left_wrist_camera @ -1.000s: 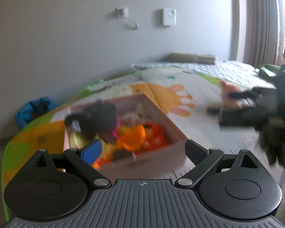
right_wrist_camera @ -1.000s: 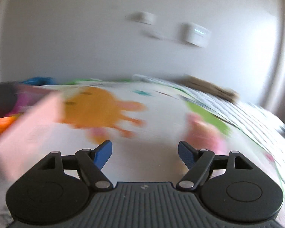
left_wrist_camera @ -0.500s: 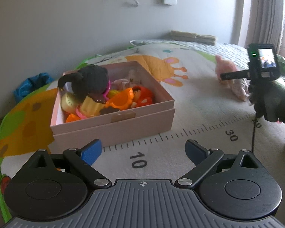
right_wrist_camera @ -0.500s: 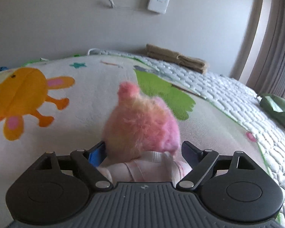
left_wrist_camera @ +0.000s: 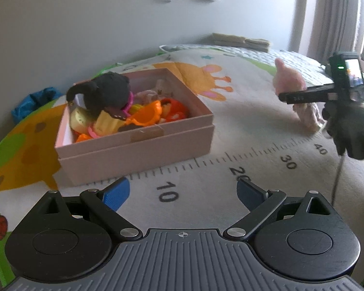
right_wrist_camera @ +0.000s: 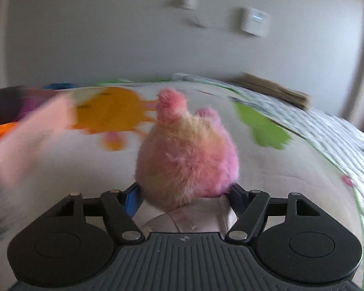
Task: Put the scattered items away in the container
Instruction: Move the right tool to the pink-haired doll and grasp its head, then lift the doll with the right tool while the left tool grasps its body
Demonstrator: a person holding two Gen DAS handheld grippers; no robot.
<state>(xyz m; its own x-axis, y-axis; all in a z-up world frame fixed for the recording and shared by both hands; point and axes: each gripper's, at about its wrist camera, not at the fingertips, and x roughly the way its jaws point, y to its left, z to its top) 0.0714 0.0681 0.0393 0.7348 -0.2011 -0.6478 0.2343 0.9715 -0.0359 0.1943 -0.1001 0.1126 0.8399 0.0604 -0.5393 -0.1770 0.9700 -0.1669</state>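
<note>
Surface: padded play mat w/ printed ruler strip, orange giraffe-like print, green patches; quilted white bedding beyond. Room: plain grey wall w/ thermostat and switch plate, curtain at R edge, blue bag on floor by wall.

Pink box on mat, L of centre, full of toys; dark plush on top.

L gripper: fingers wide apart, nothing btw them, over ruler strip near box.

R gripper: jaws closing, pink plush doll btw fingers; contact hidden by fur. Doll well R of box, outside it.
</note>
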